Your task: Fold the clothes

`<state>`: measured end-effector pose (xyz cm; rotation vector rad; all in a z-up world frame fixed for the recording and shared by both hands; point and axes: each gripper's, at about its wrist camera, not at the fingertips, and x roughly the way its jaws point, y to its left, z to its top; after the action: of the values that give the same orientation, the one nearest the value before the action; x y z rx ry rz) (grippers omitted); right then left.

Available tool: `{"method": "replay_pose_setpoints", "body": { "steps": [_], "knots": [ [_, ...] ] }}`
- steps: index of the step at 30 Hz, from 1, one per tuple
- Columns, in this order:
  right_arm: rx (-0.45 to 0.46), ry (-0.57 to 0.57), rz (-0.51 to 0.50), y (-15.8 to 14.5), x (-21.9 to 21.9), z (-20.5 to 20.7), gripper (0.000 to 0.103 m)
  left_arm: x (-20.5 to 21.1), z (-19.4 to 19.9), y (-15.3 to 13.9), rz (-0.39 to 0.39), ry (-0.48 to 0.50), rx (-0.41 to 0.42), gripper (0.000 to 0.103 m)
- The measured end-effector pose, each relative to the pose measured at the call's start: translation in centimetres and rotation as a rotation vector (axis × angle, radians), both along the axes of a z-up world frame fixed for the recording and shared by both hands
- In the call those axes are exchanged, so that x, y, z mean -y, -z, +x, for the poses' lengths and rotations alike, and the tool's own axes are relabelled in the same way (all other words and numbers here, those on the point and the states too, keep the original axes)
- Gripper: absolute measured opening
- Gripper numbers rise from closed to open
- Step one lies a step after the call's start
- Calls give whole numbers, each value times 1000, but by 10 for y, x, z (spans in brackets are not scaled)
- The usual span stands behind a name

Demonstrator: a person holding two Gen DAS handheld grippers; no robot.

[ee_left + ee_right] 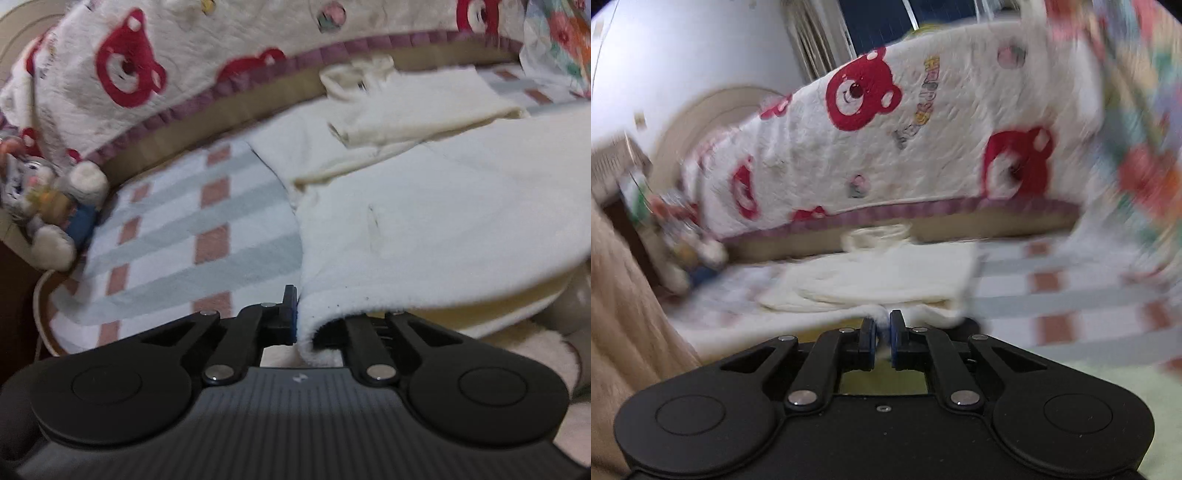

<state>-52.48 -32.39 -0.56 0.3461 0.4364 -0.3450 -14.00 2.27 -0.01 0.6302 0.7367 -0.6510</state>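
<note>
While both grippers pinch the white garment (424, 229), it lies spread on the checked sheet (177, 236)

From the left wrist view, the left gripper (301, 317) is clenched on the near hem of the garment; only its left finger (288, 314) shows, the other is hidden under the cloth, which drapes over the right side of the tool. A folded part of the garment (424, 107) lies at its far side, near the bear blanket (147, 66) that hangs behind the sheet. A soft toy (55, 206) sits left of the garment, at the edge of the sheet. From the right wrist view, blurred, the right gripper (882, 339) grips a small bit of the garment's near edge between almost closed fingers, and the garment (879, 280) lies just ahead of it, before the bear blanket (886, 140)
</note>
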Motion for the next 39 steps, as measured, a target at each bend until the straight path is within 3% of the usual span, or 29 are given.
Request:
{"method": "replay_pose_setpoints", "body": {
  "steps": [3, 5, 8, 13, 16, 18, 20, 24, 27, 29, 39],
  "knots": [
    [-165, 8, 102, 50, -3, 3, 7, -8, 3, 4, -8, -14, -23, 5],
    [-215, 18, 127, 73, -7, 5, 7, -8, 3, 12, 8, -11, -20, 6],
    [-165, 33, 201, 75, -5, -1, 7, -7, 3, 20, 25, -8, -15, 7],
    [-73, 4, 183, 35, 3, -14, 7, -9, 5, 20, 17, -8, -23, 9],
    [-188, -7, 96, 45, -7, -8, 7, -9, 6, 19, 12, -8, -27, 12],
    [-239, 11, 157, 71, -7, -6, 7, -10, 7, 19, 9, -8, -30, 13],
    [-245, 15, 195, 86, -10, -7, 7, -10, 8, 19, 10, -7, -29, 13],
    [-205, 18, 191, 77, -4, -8, 7, -8, 9, 20, 15, -2, -27, 14],
    [-182, 2, 149, 62, 5, -5, 7, -6, 10, 20, 13, -2, -25, 14],
    [-200, -30, 51, 50, 7, 4, 7, -5, 11, 20, 9, 0, -15, 14],
    [-163, -120, -171, -2, 39, 63, 7, 12, 34, 2, -47, -7, 66, 15]
  ]
}}
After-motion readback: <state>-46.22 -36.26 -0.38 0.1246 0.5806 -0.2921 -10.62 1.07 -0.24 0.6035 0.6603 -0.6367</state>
